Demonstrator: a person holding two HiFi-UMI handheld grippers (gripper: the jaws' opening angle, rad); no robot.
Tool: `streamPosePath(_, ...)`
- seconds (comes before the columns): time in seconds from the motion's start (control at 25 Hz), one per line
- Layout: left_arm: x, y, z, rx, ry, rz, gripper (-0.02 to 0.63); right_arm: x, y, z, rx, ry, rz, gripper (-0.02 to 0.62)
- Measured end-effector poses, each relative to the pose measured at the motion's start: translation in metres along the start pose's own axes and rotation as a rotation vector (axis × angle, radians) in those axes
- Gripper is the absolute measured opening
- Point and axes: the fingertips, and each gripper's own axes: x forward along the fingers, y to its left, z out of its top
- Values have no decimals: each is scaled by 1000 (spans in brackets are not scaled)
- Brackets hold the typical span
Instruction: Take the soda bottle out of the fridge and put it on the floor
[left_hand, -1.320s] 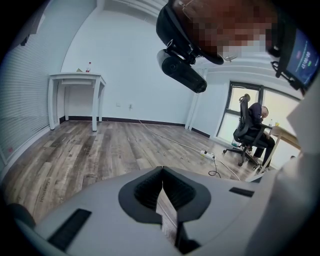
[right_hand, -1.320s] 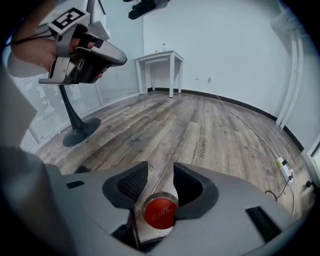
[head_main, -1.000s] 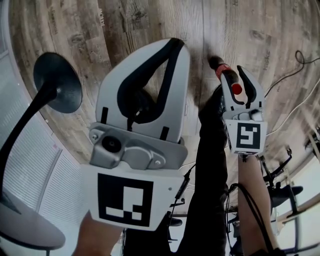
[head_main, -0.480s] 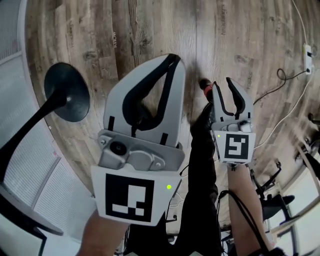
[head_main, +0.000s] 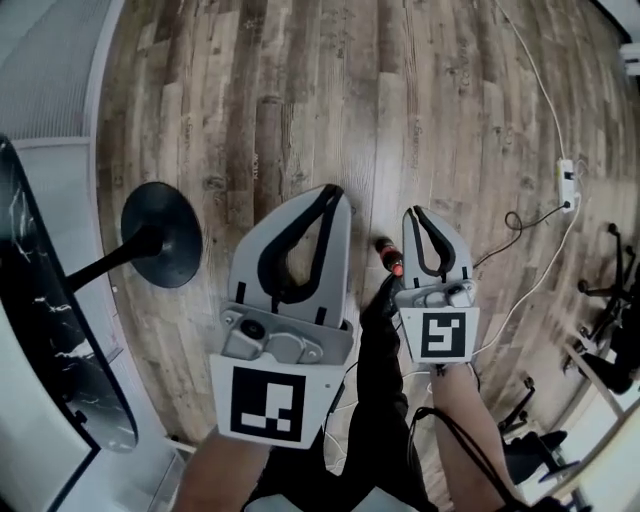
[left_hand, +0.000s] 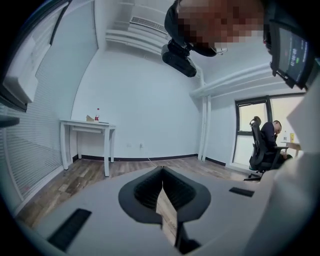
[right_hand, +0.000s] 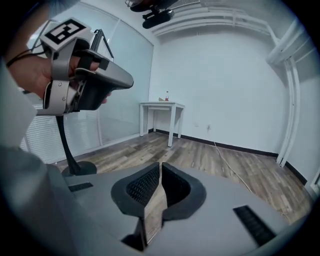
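The soda bottle (head_main: 389, 257) sat on the wooden floor (head_main: 300, 90). It was seen from almost straight above, a red part showing beside a dark end, and whether it stood fully upright could not be told. It was out on the open planks, well apart from the floor's left edge along the slatted wall. In the head view it appeared just to the left of the right claw (head_main: 413, 213), apart from it.

The right claw's jaws had just been closing and were pressed together at the tips with nothing between them. The left claw (head_main: 331, 191) was likewise pressed together and empty, held beside the right one.

A round black stand base (head_main: 162, 234) rested nearer the floor's left edge. A white cable (head_main: 545, 110) trailed along the right side to a power strip (head_main: 566, 178).
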Motion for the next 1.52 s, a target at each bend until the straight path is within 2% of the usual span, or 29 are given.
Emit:
streamPosePath(0.32, -29, -9, 159, 69, -142, 31, 17, -47, -24, 200, -34, -211, -33, 14)
streamPosePath(0.52, -64, -11, 255, 104, -242, 77, 17, -99, -31, 325, -66, -349, -45, 14)
streamPosePath(0.76, -113, -19, 356, 128, -351, 113, 17, -157, -28, 445, -104, -481, -37, 12)
streamPosePath(0.92, -149, -24, 409, 143, -397, 130, 17, -188, -22, 492, -107, -497, -37, 12)
streamPosePath(1.08, -173, -31, 449, 204, -428, 147, 17, -210, -21, 520, -123, -508, -43, 12)
streamPosePath(1.24, -188, -31, 479, 195, -439, 177, 17, -229, -24, 557, -145, -560, -53, 12)
streamPosePath(1.52, -209, -33, 514, 233, -514, 183, 17, -251, -14, 610, -171, -661, -58, 12)
